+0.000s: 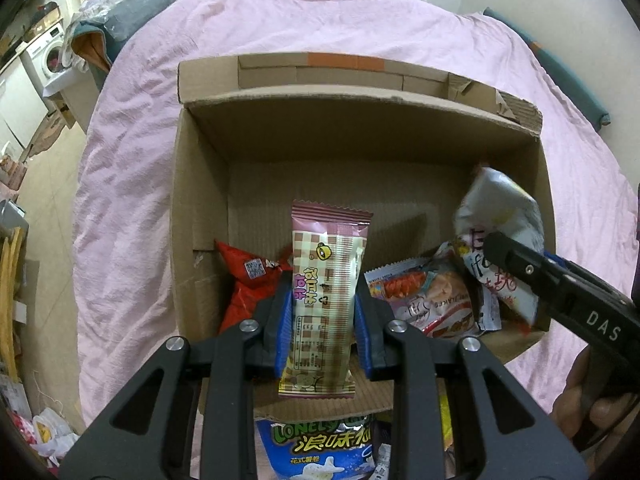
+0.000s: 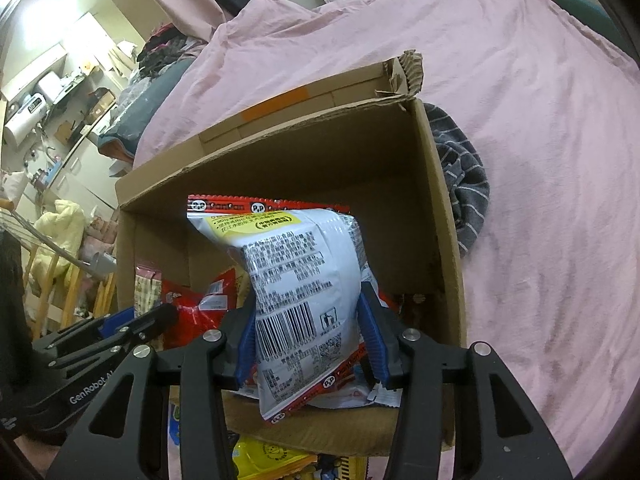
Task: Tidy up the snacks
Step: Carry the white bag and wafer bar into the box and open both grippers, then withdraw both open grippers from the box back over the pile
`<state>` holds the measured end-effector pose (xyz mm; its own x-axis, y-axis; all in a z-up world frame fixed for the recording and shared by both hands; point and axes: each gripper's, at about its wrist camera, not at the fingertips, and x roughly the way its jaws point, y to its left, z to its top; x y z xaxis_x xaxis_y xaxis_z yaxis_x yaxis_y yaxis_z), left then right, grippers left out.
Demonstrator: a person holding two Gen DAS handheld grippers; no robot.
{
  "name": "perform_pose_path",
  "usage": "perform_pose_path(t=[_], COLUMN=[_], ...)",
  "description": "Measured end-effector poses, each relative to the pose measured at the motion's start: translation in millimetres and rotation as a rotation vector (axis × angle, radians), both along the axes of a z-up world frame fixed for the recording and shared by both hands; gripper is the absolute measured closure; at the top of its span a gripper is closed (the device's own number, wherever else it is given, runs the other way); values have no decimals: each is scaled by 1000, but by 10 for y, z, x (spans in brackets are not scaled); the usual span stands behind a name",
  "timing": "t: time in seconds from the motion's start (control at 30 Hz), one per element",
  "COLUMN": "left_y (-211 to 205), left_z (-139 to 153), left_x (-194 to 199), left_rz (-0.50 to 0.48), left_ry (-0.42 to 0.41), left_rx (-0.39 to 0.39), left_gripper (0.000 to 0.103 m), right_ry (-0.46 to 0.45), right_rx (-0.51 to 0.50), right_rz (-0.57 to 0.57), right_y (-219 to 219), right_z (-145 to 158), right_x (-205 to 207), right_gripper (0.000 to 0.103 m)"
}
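Note:
An open cardboard box (image 1: pixel 360 96) sits on a pink bedspread. My left gripper (image 1: pixel 322 296) is shut on a pink checkered snack bar packet (image 1: pixel 328 264), held upright over the box's near side. My right gripper (image 2: pixel 308 300) is shut on a white printed snack bag with red trim (image 2: pixel 296 280), held over the box's right side; this same bag (image 1: pixel 500 208) shows at the right of the left wrist view. In the box lie a red packet (image 1: pixel 248 280) and a pink-and-white sausage packet (image 1: pixel 424 296). The left gripper (image 2: pixel 152 316) shows at the lower left of the right wrist view.
A blue snack bag (image 1: pixel 320 448) and a yellow packet (image 2: pixel 272 456) lie in front of the box. A grey striped cloth (image 2: pixel 464 184) lies against the box's right wall (image 2: pixel 440 200). The pink bedspread (image 1: pixel 280 20) stretches all around, and cluttered floor and shelves are off to the left.

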<state>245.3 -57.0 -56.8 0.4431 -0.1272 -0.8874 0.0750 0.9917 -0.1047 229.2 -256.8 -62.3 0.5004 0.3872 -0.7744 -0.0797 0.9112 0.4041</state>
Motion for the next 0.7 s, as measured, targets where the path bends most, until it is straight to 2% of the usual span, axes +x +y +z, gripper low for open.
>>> perform_pose_path(t=[0.07,0.13,0.23,0.27,0.3,0.33,0.37,0.4,0.7], left_y=[26,33,24,21,14,15,18,20,6], left_z=[-17,-13,31,41,54,57,61,62,78], left_x=[-2,-3,-16,-17,-21,-17,-19,-23,-43], left_rz=[8,13,16,14,11,12,14,17,9], left_ry=[20,24,-1,-5,-7,-7,-9,-12,-28], left_rx=[-28,-39,-30,-28,-29,-28,-27,-26,-11], left_gripper=[78,68,59,55,43,29,24,22,22], right_ry=[1,-1,-8,-7,-6,-8,-15,-21,-22], right_rx=[1,6,16,29,40,43,43,41,34], right_rz=[-1,-3,-4,-6,-10,-16,-24,-29,-20], right_y=[-8,-13,-22,-30,-40,-44,-52,-65,-80], right_z=[-1,5,22,27,30,32,40,45,55], right_x=[-1,-4,-1,-5,-5,-9,-15,-23,-30], right_gripper=[53,52,49,42,28,21,13,12,12])
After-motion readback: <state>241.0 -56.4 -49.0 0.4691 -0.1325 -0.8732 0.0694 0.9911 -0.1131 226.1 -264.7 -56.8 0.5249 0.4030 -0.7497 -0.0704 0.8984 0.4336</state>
